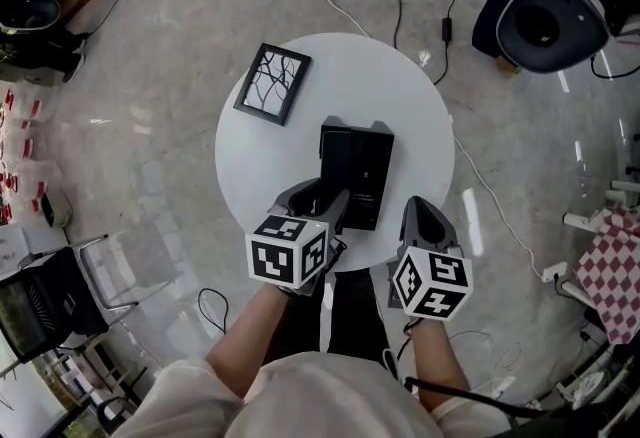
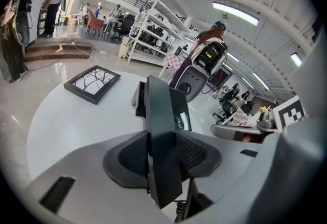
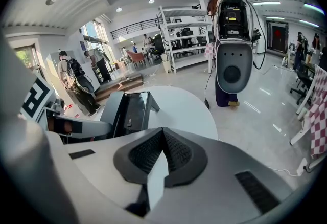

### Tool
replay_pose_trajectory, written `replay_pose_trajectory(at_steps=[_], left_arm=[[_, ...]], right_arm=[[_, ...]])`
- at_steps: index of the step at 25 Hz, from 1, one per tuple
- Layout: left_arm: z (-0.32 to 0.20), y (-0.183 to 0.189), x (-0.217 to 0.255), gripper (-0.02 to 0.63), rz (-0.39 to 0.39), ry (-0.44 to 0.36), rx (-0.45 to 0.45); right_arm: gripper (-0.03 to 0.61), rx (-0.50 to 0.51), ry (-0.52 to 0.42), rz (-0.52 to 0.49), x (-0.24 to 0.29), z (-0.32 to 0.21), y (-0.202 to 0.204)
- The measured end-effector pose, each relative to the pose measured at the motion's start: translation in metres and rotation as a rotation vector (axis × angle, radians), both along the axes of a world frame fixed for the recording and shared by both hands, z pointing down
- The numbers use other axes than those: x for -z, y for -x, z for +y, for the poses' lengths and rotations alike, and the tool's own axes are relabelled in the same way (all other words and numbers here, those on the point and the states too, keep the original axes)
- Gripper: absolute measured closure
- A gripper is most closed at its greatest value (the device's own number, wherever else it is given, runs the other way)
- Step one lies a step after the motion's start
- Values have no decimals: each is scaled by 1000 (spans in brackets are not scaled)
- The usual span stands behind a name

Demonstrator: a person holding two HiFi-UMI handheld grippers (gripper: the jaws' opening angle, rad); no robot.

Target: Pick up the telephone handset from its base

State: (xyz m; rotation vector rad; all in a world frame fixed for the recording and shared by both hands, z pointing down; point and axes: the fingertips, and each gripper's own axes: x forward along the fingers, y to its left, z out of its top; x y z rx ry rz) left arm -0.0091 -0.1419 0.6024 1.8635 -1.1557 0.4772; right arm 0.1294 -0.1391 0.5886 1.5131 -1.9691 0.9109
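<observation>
The handset (image 1: 333, 161) lies on the left side of its base (image 1: 368, 171), on the round white table (image 1: 400, 96). It is a long, thin, black bar, smooth and hard. Its long side runs straight away from the person, the same way the left gripper (image 1: 325, 201) points. That gripper is the near one, and it pinches the handset's close end. One bumpy dark pad (image 2: 132, 156) sits tight on each side. A curly cord (image 2: 181, 213) hangs under it. I think the next move is straight up, off the base. The right gripper (image 1: 420, 216) waits just beside the base, pressed together with nothing in it. A dark square picture frame (image 1: 272, 83) lies flat further back.
</observation>
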Motion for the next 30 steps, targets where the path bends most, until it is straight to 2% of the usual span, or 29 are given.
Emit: replay_pose_trajectory(at_steps=[2, 4, 8, 12, 14, 18, 21, 25, 30], left_arm=[[1, -4, 6, 440, 31, -25, -9], [0, -9, 10, 495, 48, -47, -26], [-4, -19, 12, 494, 35, -69, -72], [-5, -19, 10, 480, 15, -66, -50], [-5, -19, 11, 472, -34, -76, -47], [-5, -19, 12, 449, -210, -132, -46], [-5, -21, 14, 445, -281, -142, -28], [-6, -22, 9, 390, -246, -104, -5], [-8, -28, 8, 383, -182, -68, 3]], right_arm=[[554, 0, -1, -1, 1, 0, 1], [554, 3, -4, -2, 3, 0, 3], [554, 4, -6, 1, 4, -1, 4], [554, 5, 0, 3, 2, 2, 5], [554, 6, 2, 3, 2, 4, 5], [554, 9, 3, 2, 1, 7, 9], [554, 10, 5, 0, 0, 9, 9], [554, 9, 8, -1, -1, 12, 9], [554, 4, 17, -4, -6, 15, 8]])
